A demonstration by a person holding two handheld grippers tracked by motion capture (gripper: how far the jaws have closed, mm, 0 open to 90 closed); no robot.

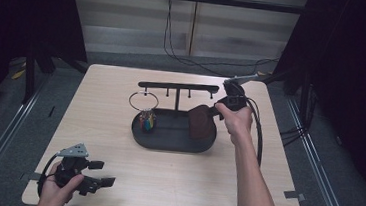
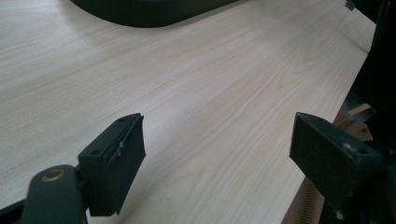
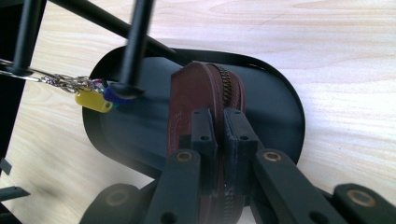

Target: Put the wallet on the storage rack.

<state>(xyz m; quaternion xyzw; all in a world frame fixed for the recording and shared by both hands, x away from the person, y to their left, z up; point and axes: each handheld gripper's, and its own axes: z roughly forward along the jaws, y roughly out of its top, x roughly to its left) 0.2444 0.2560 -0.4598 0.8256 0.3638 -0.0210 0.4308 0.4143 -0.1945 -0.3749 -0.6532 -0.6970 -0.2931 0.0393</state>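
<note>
A brown zipped leather pouch (image 3: pixel 196 98) is clamped edge-on between the jaws of my right gripper (image 3: pixel 219 126), which is shut on it. In the high view the pouch (image 1: pixel 200 122) hangs over the right end of a black oval tray (image 1: pixel 167 141), with the right gripper (image 1: pixel 214 111) just right of it. A key ring with coloured tags (image 1: pixel 145 116) hangs from the tray's T-shaped stand (image 1: pixel 177 88); the tags (image 3: pixel 95 98) dangle over the tray's left part. My left gripper (image 1: pixel 102 173) rests open near the table's front left corner, its jaws (image 2: pixel 217 154) spread over bare wood.
The light wooden table (image 1: pixel 114 177) has free surface in front of and beside the tray. The stand's posts (image 3: pixel 135 42) rise close to the pouch. Dark curtains flank the table, and cables run across the floor behind it.
</note>
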